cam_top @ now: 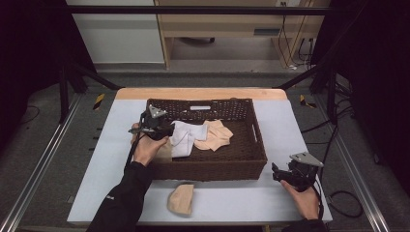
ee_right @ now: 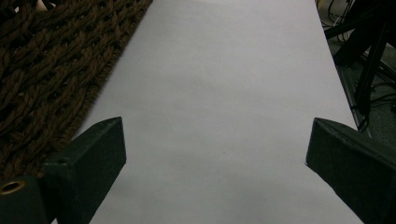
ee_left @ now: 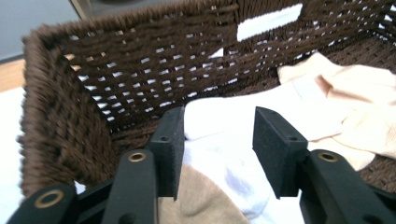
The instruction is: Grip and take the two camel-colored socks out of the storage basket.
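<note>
High view shows a brown wicker basket (cam_top: 212,166) at the bench (cam_top: 270,198) centre, holding a white sock (cam_top: 186,137) at its nine o'clock side and a peach cloth (cam_top: 217,134) just beside it. Another peach sock (cam_top: 181,198) lies outside, at six o'clock. Left tongs (ee_left: 219,140) straddle the white sock, half narrowed, pads not clearly pressing. Right tongs (ee_right: 215,168) gape wide over bare bench.

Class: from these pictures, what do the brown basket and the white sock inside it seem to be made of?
Basket: probably woven rope or paper cord, matte dark brown; twisted strands with open gaps show. White sock: soft knitted fabric, likely cotton, matte; it folds and creases between the left gripper's jaws.
</note>
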